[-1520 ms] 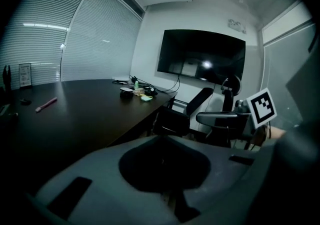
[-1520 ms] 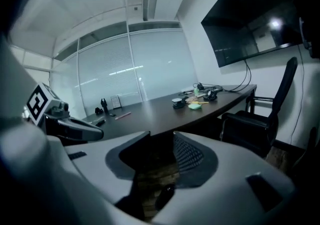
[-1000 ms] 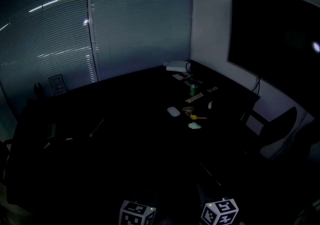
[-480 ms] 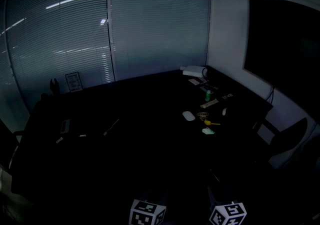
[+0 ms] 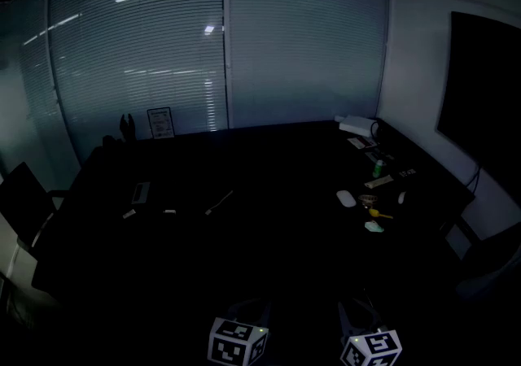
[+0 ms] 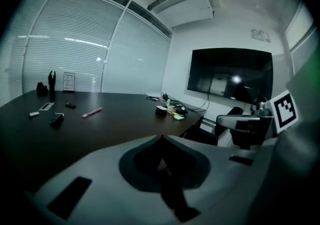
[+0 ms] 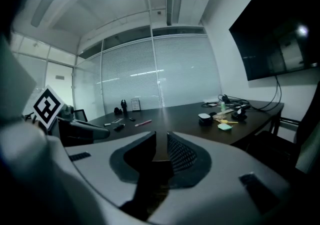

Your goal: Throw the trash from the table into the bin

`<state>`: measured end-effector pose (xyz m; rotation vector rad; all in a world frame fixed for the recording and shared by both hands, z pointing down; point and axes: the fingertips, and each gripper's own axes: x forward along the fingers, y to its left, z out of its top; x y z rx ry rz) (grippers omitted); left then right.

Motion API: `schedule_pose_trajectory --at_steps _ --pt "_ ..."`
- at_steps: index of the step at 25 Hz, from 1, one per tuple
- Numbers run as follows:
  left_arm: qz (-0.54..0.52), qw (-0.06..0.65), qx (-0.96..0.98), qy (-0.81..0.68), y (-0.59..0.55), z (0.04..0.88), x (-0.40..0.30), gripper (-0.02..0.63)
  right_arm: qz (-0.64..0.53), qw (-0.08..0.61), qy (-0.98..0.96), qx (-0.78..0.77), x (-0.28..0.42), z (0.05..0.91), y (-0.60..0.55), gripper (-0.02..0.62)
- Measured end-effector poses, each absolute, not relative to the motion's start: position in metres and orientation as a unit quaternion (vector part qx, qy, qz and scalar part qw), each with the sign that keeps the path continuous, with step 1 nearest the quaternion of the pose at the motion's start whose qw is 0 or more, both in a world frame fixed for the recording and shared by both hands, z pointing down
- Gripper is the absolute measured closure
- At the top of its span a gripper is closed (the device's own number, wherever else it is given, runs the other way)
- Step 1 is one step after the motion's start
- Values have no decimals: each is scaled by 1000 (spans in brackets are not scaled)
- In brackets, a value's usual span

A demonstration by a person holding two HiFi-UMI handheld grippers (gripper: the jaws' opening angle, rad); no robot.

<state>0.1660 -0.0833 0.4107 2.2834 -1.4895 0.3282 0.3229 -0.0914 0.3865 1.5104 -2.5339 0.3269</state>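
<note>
A long dark table (image 5: 244, 234) fills the dim room. Small litter lies near its right end: a pale green scrap (image 5: 374, 227), a yellow piece (image 5: 376, 213), a white rounded thing (image 5: 347, 198) and a green bottle (image 5: 378, 167). The same cluster (image 6: 170, 111) shows far off in the left gripper view, and the green scrap (image 7: 224, 126) in the right one. Both marker cubes, left (image 5: 238, 342) and right (image 5: 372, 348), sit at the picture's bottom edge, well short of the litter. My left gripper (image 6: 161, 139) has its jaws touching, empty. My right gripper (image 7: 161, 141) shows a narrow empty gap.
A pink pen (image 5: 218, 202) and small dark items (image 5: 141, 192) lie on the table's left half. A framed card (image 5: 159, 122) stands at the back by the blinds. A dark screen (image 5: 488, 88) hangs on the right wall. Chairs stand at left (image 5: 24, 202) and right (image 5: 488, 263).
The head view has swung left, so the litter cluster and the screen have slid toward the right edge. Both marker cubes stay at the bottom of the picture.
</note>
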Motion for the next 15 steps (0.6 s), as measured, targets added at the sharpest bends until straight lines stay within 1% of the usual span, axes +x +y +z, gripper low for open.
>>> schedule_pose_trajectory --at_steps 7,15 --pt "88 215 761 -606 -98 410 51 606 88 111 -891 431 215 377 -128 517" --pt "72 216 721 -655 -135 401 -109 606 72 124 -912 383 53 364 -180 515"
